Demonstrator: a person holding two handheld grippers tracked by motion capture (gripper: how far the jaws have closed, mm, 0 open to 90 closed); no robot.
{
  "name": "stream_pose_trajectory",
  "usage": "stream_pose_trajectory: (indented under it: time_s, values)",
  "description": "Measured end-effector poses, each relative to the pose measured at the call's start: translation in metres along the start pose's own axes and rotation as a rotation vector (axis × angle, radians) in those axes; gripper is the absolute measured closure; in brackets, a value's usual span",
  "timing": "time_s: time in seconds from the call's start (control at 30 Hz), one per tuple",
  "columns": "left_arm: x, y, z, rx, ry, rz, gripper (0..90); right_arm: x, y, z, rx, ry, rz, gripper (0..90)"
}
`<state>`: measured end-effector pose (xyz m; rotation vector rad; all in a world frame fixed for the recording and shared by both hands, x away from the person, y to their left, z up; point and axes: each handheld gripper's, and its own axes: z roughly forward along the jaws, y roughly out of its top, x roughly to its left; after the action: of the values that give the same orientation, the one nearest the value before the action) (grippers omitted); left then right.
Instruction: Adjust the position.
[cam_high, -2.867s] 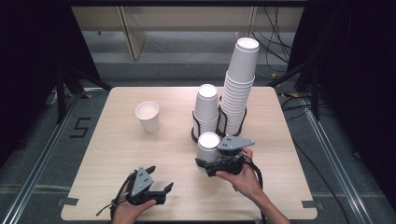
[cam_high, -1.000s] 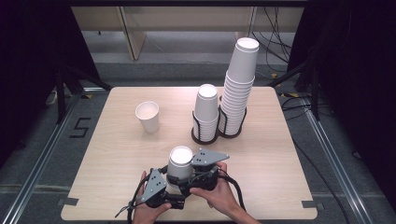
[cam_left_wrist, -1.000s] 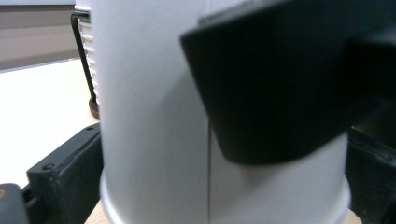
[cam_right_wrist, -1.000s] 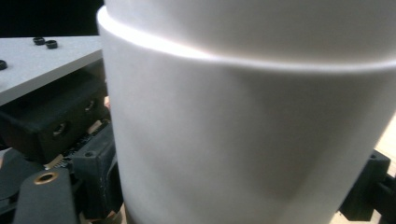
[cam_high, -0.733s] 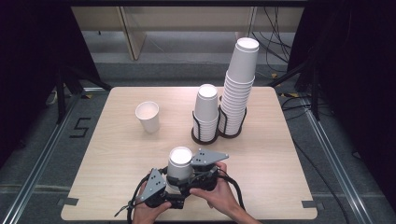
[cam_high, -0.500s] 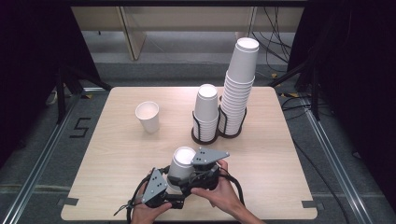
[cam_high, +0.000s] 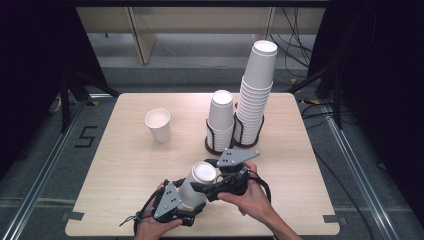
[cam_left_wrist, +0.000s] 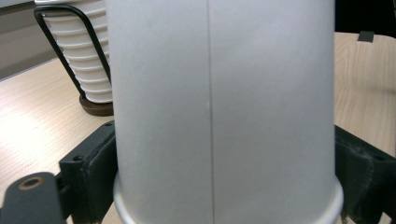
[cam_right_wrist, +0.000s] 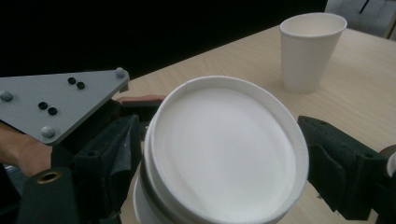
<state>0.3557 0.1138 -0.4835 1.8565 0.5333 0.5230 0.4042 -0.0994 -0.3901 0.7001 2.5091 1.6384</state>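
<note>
Holding one inverted paper cup (cam_high: 197, 185) low at the centre of the high view, I have my left tongs (cam_high: 176, 206) clamped on its rim end and my right tongs (cam_high: 202, 187) set around its closed base. Its long axis tilts, base up and toward the upper right. One cup (cam_high: 158, 125) already stands upright mid-left on the table (cam_high: 120, 165); I judge separating and placing this one remains, with both stacks (cam_high: 247, 100) waiting.
</note>
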Motion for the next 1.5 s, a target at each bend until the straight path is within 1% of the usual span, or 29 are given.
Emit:
stream_pose_trajectory:
  time_s: [0.03, 0.1, 0.13, 0.17, 0.23, 0.3, 0.37, 0.4, 0.47, 0.5, 0.57, 0.63, 0.67, 0.77, 0.8, 0.83, 0.97, 1.0, 1.03, 1.07, 1.13, 1.27, 1.3, 1.33, 1.37, 1.4, 1.43, 1.47, 1.5]
  values:
    - [-0.001, 0.000, -0.001, 0.015, 0.003, 0.009, 10.9, -0.002, -0.001, -0.001, 0.001, -0.006, -0.002, 17.5]
    - [-0.002, 0.000, 0.000, 0.026, -0.001, 0.017, 11.0, -0.005, -0.003, 0.001, 0.018, 0.006, 0.016, 17.8]
    - [-0.002, 0.000, 0.002, 0.014, -0.006, 0.014, 10.9, -0.006, -0.004, 0.002, 0.022, 0.009, 0.016, 18.6]
    - [-0.002, 0.000, 0.001, 0.017, -0.005, 0.015, 11.0, -0.006, -0.004, 0.002, 0.026, 0.006, 0.014, 19.2]
    - [-0.002, 0.000, 0.001, 0.016, -0.003, 0.017, 10.9, -0.008, -0.005, 0.003, 0.028, 0.030, 0.030, 20.8]
    - [-0.001, 0.000, 0.001, 0.026, -0.002, 0.023, 10.1, -0.008, -0.005, 0.003, 0.017, 0.036, 0.045, 22.4]
    - [-0.002, 0.000, 0.001, 0.002, -0.003, 0.003, 8.1, -0.010, -0.004, 0.001, 0.003, 0.052, 0.079, 24.1]
    - [-0.002, 0.000, 0.001, -0.020, 0.000, -0.007, 6.8, -0.011, -0.004, 0.000, -0.002, 0.067, 0.100, 24.5]
    - [-0.002, -0.001, 0.000, -0.076, 0.004, -0.020, 5.0, -0.011, -0.003, -0.002, -0.026, 0.073, 0.127, 24.9]
    - [-0.002, -0.001, -0.001, -0.082, 0.008, -0.019, 4.3, -0.012, -0.003, -0.003, -0.037, 0.081, 0.136, 25.1]
    - [-0.001, 0.000, -0.004, -0.120, 0.022, -0.014, 3.9, -0.013, -0.002, -0.005, -0.071, 0.080, 0.152, 25.2]
    - [-0.002, 0.000, -0.005, -0.146, 0.024, -0.015, 3.7, -0.014, -0.001, -0.007, -0.094, 0.084, 0.161, 25.2]
    - [-0.001, 0.001, -0.005, -0.167, 0.025, -0.018, 3.7, -0.015, -0.002, -0.008, -0.106, 0.094, 0.188, 25.3]
    - [-0.002, 0.001, -0.006, -0.170, 0.037, -0.016, 3.4, -0.018, -0.003, -0.008, -0.132, 0.110, 0.223, 25.3]
    - [-0.002, 0.001, -0.006, -0.171, 0.038, -0.018, 3.4, -0.019, -0.004, -0.008, -0.133, 0.107, 0.220, 25.3]
    - [-0.002, 0.001, -0.006, -0.174, 0.037, -0.021, 3.4, -0.017, -0.004, -0.009, -0.127, 0.110, 0.248, 25.3]
    - [-0.001, 0.001, -0.005, -0.205, 0.040, -0.032, 3.3, -0.021, -0.007, -0.007, -0.147, 0.126, 0.265, 25.4]
    - [-0.001, 0.001, -0.005, -0.201, 0.039, -0.037, 3.3, -0.021, -0.008, -0.006, -0.145, 0.130, 0.282, 25.4]
    - [0.000, 0.001, -0.005, -0.195, 0.033, -0.043, 3.5, -0.023, -0.009, -0.005, -0.156, 0.130, 0.269, 25.4]
    - [0.000, 0.001, -0.005, -0.198, 0.029, -0.045, 3.8, -0.023, -0.010, -0.005, -0.151, 0.126, 0.272, 25.3]
    - [0.001, 0.003, -0.008, -0.167, 0.027, -0.039, 6.0, -0.023, -0.009, -0.006, -0.149, 0.133, 0.282, 25.2]
    - [0.003, 0.005, -0.008, -0.135, 0.018, -0.019, 12.0, -0.027, -0.011, -0.007, -0.143, 0.134, 0.298, 24.1]
    - [0.003, 0.005, -0.008, -0.121, 0.016, -0.010, 12.9, -0.028, -0.011, -0.007, -0.139, 0.139, 0.295, 23.7]
    - [0.003, 0.004, -0.006, -0.133, 0.008, -0.010, 13.7, -0.028, -0.010, -0.007, -0.125, 0.142, 0.291, 23.5]
    - [0.003, 0.005, -0.008, -0.104, 0.012, 0.000, 14.3, -0.028, -0.010, -0.008, -0.118, 0.138, 0.278, 23.2]
    - [0.004, 0.005, -0.008, -0.089, 0.002, 0.004, 14.6, -0.028, -0.011, -0.007, -0.108, 0.148, 0.287, 22.8]
    - [0.004, 0.004, -0.006, -0.090, -0.013, -0.001, 14.9, -0.029, -0.010, -0.008, -0.089, 0.144, 0.270, 22.0]
    - [0.005, 0.004, -0.007, -0.063, -0.015, 0.008, 15.0, -0.030, -0.010, -0.008, -0.075, 0.141, 0.241, 21.2]
    - [0.005, 0.004, -0.007, -0.049, -0.026, 0.011, 15.1, -0.030, -0.010, -0.008, -0.060, 0.130, 0.231, 20.3]
